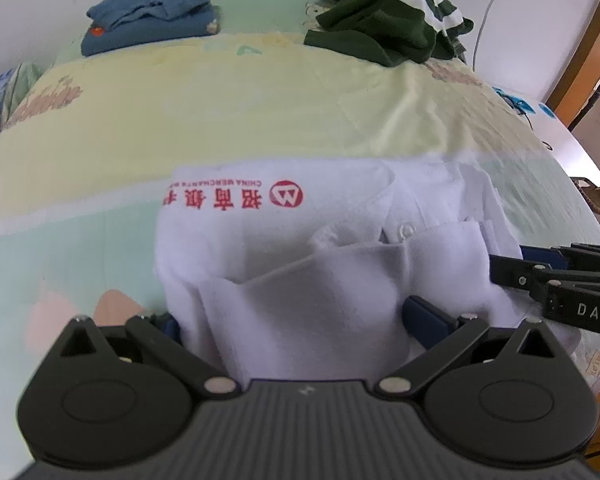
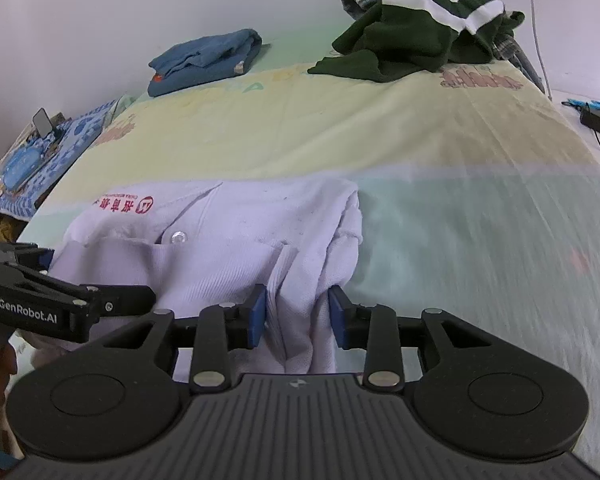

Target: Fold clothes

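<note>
**White polo shirt at the near edge of the bed, a gripper at each side**

The bed [image 2: 440, 152], spread with a pale yellow and mint-green sheet, fills both views and backs onto a white wall [image 2: 100, 8].

The white polo shirt [image 2: 220, 248] lies at the near edge of the bed, partly folded, its sides turned in. Its red printed logo [image 1: 286, 194] sits toward the far edge, and a clear button [image 1: 405, 230] shows at the placket.

At the far side of the bed lies a loose heap of dark green clothing with white stripes [image 2: 420, 28]. Left of it, well apart, rests a folded blue garment [image 2: 208, 60].

The left gripper [image 1: 292, 320] is low over the shirt. Its jaws stand wide apart, with the near hem of the shirt between them; the left pad is largely hidden by cloth.

The right gripper [image 2: 298, 316] is at the shirt's right side. Its blue pads [image 2: 257, 316] stand apart with a bunched fold of white cloth between them; the left pad lies against the cloth, the right one just beside it, not pinching.

Off the bed's left edge a blue patterned packet [image 2: 48, 152] lies with a phone [image 2: 42, 122] propped on it. A small black adapter with a cable [image 2: 594, 118] lies on the white surface to the right.
</note>
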`<action>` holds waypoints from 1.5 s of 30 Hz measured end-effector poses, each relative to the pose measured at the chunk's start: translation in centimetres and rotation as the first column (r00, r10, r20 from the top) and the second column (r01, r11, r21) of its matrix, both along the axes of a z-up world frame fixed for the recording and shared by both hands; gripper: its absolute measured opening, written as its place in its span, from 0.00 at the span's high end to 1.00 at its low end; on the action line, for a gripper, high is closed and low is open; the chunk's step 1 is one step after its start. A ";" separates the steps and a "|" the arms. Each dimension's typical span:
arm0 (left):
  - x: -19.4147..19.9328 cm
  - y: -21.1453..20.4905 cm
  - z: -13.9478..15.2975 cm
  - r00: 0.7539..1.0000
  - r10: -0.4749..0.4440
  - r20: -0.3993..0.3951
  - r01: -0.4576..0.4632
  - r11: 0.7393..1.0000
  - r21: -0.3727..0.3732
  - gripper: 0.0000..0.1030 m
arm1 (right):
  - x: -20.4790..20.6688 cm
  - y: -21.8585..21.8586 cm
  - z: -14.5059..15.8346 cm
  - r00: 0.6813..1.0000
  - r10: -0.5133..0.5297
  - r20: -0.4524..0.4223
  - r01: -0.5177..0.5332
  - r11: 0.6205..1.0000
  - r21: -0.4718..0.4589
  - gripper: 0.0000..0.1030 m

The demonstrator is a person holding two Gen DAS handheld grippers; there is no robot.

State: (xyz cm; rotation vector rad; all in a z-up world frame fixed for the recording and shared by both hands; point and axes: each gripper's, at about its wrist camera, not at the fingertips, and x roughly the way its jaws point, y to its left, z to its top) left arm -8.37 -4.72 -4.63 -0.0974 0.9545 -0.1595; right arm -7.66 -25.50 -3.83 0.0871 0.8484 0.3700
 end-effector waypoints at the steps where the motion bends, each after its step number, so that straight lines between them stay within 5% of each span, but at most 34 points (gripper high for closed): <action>1: -0.1 0.1 0.0 1.000 0.003 0.006 -0.003 1.000 -0.007 0.01 | 0.0 0.0 0.0 1.000 -0.001 0.001 0.001 1.000 0.001 0.66; 7: -0.6 0.6 0.0 0.999 0.009 0.038 -0.007 0.999 -0.051 0.01 | 0.0 0.0 -0.1 1.000 0.007 0.002 -0.007 1.000 -0.002 0.66; 13: -1.1 2.8 0.2 1.000 0.014 0.018 -0.010 0.976 -0.219 0.01 | 0.0 -0.2 -0.1 1.000 0.021 -0.001 -0.021 1.000 -0.001 0.67; 22: -0.9 5.4 0.3 0.994 -0.098 -0.049 0.076 0.937 -0.342 0.01 | 0.2 -0.8 0.3 0.999 0.022 -0.037 -0.022 1.000 -0.004 0.63; 30: -0.4 3.3 0.2 0.983 -0.186 -0.008 0.179 0.959 -0.220 0.01 | 0.2 -1.7 0.5 0.995 0.032 -0.094 -0.029 0.999 0.035 0.59; 37: 0.3 4.6 0.1 0.984 -0.175 -0.036 0.152 0.925 -0.348 0.02 | 0.4 -1.7 0.4 0.990 0.067 -0.121 -0.058 0.996 0.074 0.70; 45: 0.8 4.4 0.3 0.969 -0.239 -0.058 0.202 0.911 -0.360 0.03 | 1.9 -2.8 0.6 0.963 0.130 -0.238 -0.095 0.984 0.151 0.74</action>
